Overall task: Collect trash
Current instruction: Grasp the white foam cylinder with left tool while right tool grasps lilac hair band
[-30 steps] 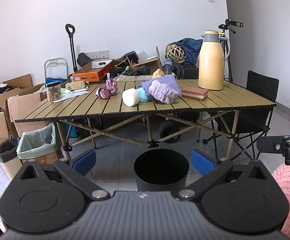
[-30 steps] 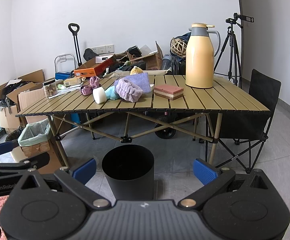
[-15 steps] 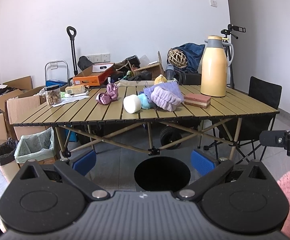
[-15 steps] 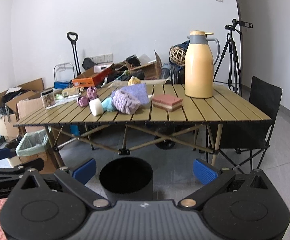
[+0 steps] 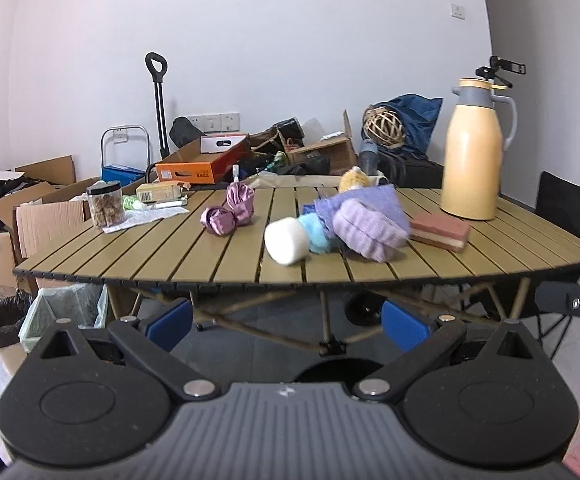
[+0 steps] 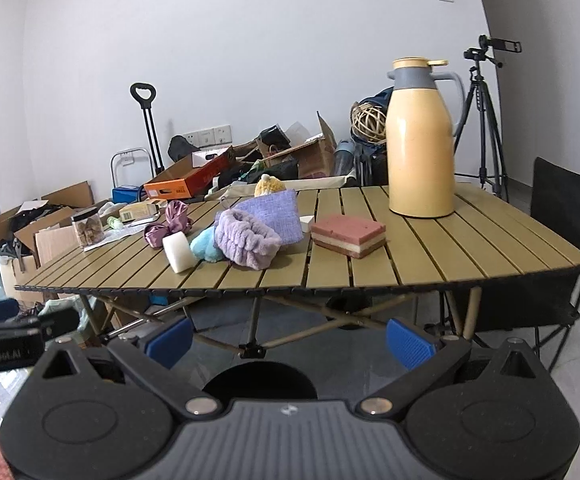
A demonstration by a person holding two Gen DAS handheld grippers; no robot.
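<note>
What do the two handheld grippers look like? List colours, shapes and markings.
The left gripper and the right gripper match: a black body with two round discs, a ribbed grey centre plate, silver pivot screws, and black fingers tipped with blue ribbed pads. White lettering, partly cut off, runs along the left gripper's side in the right wrist view.

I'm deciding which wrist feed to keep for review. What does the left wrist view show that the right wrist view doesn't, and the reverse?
Only the left wrist view shows the green-lined bin and the black-bagged bin on the floor at left, and the right gripper's side at its right edge.

Only the right wrist view shows the tripod's legs and the small white block behind the layered sponge.

Both show the slatted table, yellow jug, purple headband, white roll, snack jar, the black bin's rim below, and open blue-padded fingers.
</note>
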